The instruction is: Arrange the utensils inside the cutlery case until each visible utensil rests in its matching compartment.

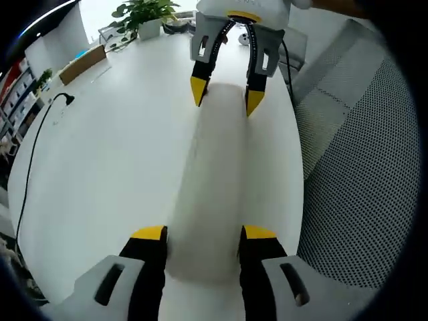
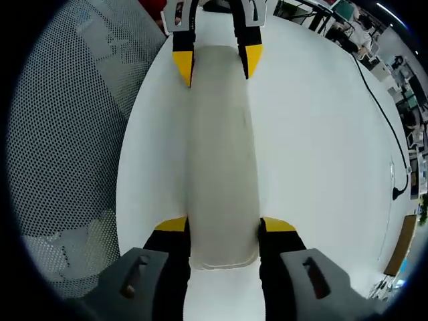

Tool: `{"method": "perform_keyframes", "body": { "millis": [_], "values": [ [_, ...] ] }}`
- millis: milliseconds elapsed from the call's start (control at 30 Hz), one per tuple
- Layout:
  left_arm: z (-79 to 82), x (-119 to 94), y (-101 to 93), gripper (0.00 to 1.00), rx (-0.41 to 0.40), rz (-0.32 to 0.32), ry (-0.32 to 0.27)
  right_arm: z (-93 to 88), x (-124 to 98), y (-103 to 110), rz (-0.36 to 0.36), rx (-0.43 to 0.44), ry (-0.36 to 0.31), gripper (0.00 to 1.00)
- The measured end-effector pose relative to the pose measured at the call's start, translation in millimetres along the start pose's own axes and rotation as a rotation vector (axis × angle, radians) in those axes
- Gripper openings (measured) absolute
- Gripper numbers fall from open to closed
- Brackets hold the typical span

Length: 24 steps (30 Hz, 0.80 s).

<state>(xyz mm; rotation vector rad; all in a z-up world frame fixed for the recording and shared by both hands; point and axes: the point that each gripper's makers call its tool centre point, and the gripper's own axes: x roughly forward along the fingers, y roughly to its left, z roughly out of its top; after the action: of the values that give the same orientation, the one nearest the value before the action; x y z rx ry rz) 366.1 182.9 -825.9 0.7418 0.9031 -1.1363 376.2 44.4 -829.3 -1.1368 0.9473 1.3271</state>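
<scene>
A long off-white cutlery case [image 1: 214,180] lies on the white table [image 1: 114,167] with its smooth top showing; nothing of its inside or of any utensil can be seen. My left gripper [image 1: 204,234] has its jaws pressed on the two sides of the case's near end. At the far end, my right gripper [image 1: 226,100] clamps the case the same way. In the right gripper view the case [image 2: 221,154] runs from my right gripper [image 2: 225,226] up to the left gripper [image 2: 217,65], both shut on it.
A grey mesh chair [image 1: 361,167] stands right by the table edge, close to the case, also as the chair [image 2: 73,134]. A black cable [image 1: 40,134] runs along the far side. A potted plant [image 1: 144,17] and a cardboard box [image 1: 83,63] sit at the table's corner.
</scene>
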Motion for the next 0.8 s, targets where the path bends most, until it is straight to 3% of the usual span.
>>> {"method": "perform_keyframes", "body": {
  "millis": [300,467,567,800],
  "values": [
    [-1.1,0,-20.5,0.44,0.002,-0.029,-0.01,-1.6,0,23,0.002,0.063,0.03,0.39],
    [0.4,1,-30.8,0.44,0.021,-0.047,0.004,-4.5,-1,37,0.028,0.093,0.029,0.39],
    [0.9,1,-34.8,0.44,0.043,-0.058,0.005,-5.9,0,47,0.056,0.119,0.062,0.39],
    [1.7,2,-35.2,0.45,0.049,-0.063,0.019,-6.9,0,45,0.064,0.112,0.076,0.4]
  ]
}}
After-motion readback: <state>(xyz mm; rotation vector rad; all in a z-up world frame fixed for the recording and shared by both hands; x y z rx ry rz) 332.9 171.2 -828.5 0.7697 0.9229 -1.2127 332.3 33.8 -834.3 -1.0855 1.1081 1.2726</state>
